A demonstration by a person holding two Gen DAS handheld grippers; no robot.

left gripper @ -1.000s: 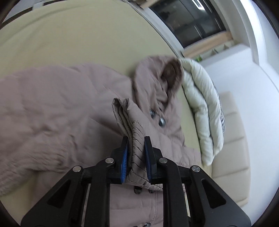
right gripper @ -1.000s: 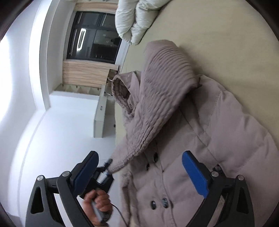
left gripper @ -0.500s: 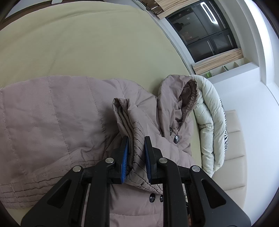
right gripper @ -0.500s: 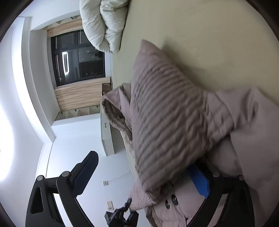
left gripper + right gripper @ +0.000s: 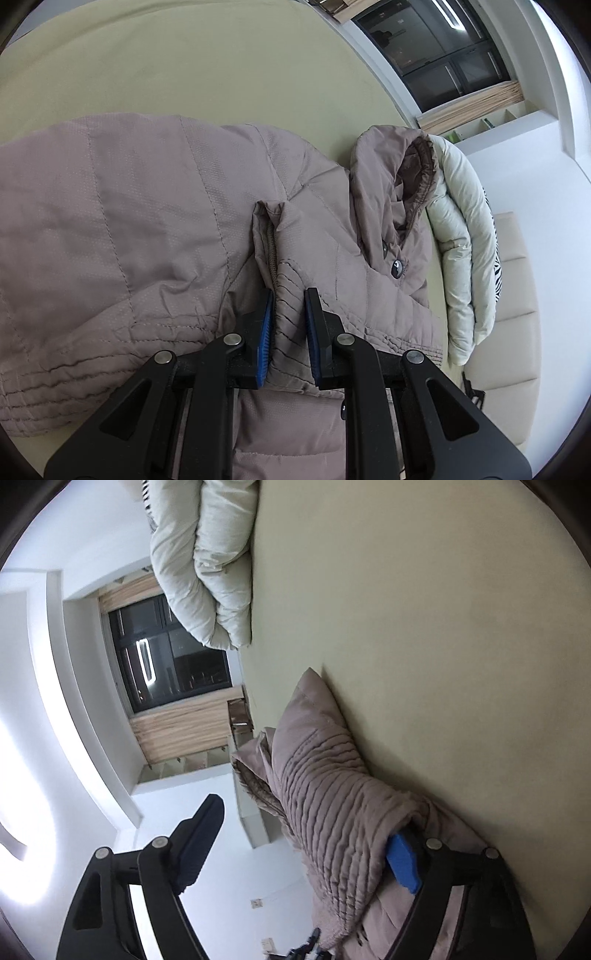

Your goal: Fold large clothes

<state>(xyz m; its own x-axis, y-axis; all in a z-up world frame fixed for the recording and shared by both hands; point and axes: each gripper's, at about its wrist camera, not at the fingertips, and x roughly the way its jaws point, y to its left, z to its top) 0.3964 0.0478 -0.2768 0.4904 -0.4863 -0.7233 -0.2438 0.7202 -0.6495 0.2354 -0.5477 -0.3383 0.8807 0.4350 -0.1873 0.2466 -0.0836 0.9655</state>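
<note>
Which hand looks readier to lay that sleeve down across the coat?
Probably the left. Its tool is shut on the sleeve cuff above the coat, while the right tool is open, gripping nothing.

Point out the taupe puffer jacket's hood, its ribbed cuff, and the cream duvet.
Taupe puffer jacket's hood point(image 5: 384, 162), left wrist view, outer shell.
Ribbed cuff point(image 5: 290, 295), left wrist view, between the tongs.
Cream duvet point(image 5: 207, 554), right wrist view, folded bulk.

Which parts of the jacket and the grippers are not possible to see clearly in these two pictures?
- Left wrist view: the jacket hem and lower front are hidden behind the left gripper and cut by the bottom edge.
- Right wrist view: the right gripper is open, one finger partly buried under the ribbed cuff.
- Right wrist view: the jacket body runs off the lower edge.
</note>
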